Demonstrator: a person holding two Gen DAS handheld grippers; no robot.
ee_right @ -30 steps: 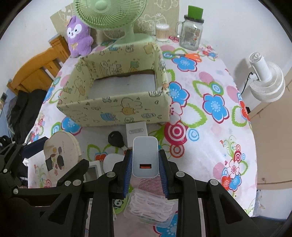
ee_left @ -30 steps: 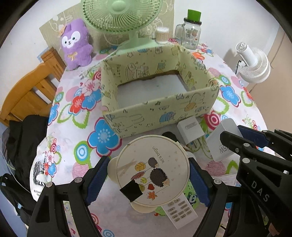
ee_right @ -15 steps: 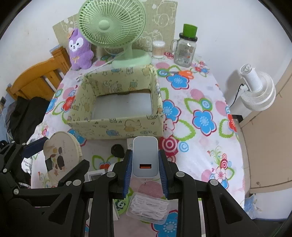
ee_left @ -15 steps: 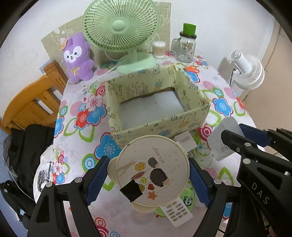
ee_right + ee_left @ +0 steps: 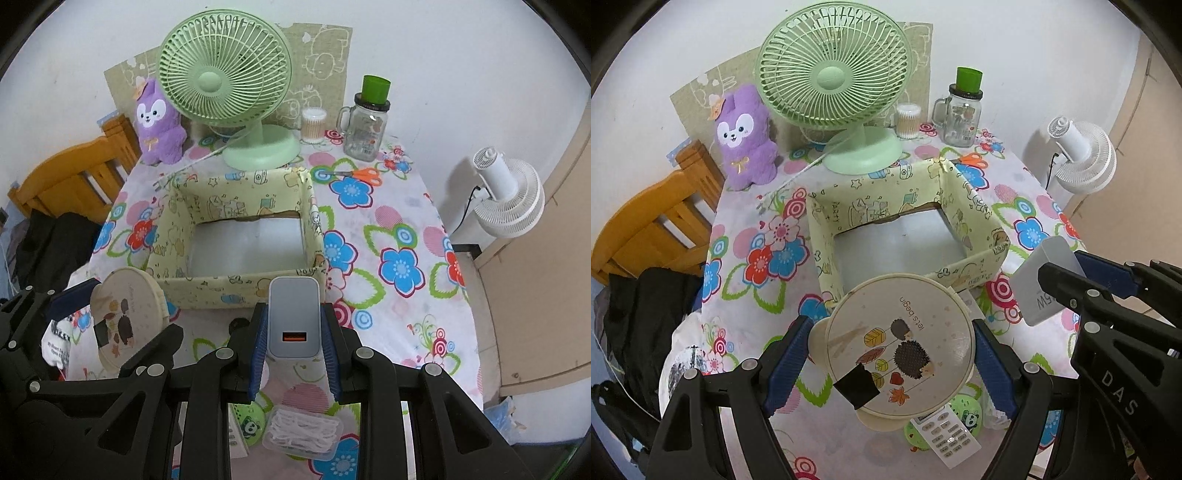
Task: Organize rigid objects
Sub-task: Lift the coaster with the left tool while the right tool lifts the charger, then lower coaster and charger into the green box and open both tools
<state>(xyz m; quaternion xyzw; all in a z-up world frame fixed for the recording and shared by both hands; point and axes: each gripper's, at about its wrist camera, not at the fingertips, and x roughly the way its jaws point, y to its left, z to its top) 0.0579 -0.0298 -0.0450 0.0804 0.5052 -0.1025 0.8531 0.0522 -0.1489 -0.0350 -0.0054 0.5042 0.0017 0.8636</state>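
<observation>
Left wrist view: left hand-held gripper (image 5: 890, 360) pinching a round cream lid (image 5: 899, 345) with hedgehog print, held above the surface (image 5: 746, 229); open yellow patterned box (image 5: 908, 236) just ahead of it, green fan (image 5: 834, 77) beyond; a small remote (image 5: 949, 435) lies below the lid. Right wrist view: right hand-held gripper (image 5: 293, 339) clamped on a grey USB charger (image 5: 293, 317), upright, port facing the camera; box (image 5: 236, 236) directly ahead, slightly left; a clear packet of white pieces (image 5: 303, 434) beneath.

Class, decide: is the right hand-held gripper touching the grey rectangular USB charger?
Touching. In the right wrist view, the right hand-held gripper has both blue finger pads pressed against the sides of the grey rectangular USB charger.
</observation>
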